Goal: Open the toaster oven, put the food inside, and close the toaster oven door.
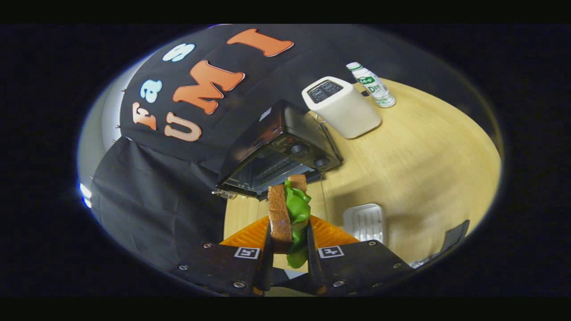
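A sandwich [290, 214] of brown bread with green lettuce stands on edge between my fingers, and my gripper [289, 240] is shut on it, holding it above the table. Beyond the sandwich sits the black toaster oven [276, 151] with two knobs on its right side. Its door hangs open toward me, with the wire rack inside showing. The view is tilted, so the oven leans across it.
A white pop-up toaster [341, 107] stands just behind the oven, and a small white bottle [371, 84] with a green label beyond that. A white ridged tray [364, 222] lies on the wooden table [424, 169] to the right of my fingers. Black cloth hangs behind.
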`<state>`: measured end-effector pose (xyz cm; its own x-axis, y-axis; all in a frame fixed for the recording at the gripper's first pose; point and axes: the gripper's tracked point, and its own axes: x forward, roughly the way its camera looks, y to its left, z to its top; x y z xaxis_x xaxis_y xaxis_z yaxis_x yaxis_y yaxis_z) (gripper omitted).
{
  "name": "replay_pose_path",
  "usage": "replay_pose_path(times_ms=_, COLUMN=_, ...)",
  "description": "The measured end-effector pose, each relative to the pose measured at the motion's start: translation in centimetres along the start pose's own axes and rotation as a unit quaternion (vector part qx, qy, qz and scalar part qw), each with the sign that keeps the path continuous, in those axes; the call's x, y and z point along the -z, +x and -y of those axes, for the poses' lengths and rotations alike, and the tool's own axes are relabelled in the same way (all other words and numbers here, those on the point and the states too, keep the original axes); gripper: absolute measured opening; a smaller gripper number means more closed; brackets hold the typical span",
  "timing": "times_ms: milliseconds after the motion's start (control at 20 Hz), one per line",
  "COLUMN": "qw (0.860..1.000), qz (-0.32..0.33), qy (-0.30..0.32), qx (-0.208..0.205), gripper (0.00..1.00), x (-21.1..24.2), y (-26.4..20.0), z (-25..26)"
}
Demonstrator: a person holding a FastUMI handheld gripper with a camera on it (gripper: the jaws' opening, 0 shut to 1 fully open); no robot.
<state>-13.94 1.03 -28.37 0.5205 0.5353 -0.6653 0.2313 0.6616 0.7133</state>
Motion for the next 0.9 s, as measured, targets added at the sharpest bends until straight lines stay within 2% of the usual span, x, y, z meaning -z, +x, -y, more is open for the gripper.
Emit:
replay_pose_path(times_ms=150, qw=1.0, qz=0.002, qy=0.015, qx=-0.018, gripper=0.33, x=-0.3, y=3.5, z=-2.0)
replay_pose_path(times_ms=550, qw=0.994, qz=0.068, qy=0.069, qx=-0.051, gripper=0.33, x=-3.8, y=11.7, z=-5.7)
replay_pose_path(times_ms=900, qw=0.991, qz=0.078, qy=0.103, qx=-0.044, gripper=0.33, x=-3.1, y=17.5, z=-6.1)
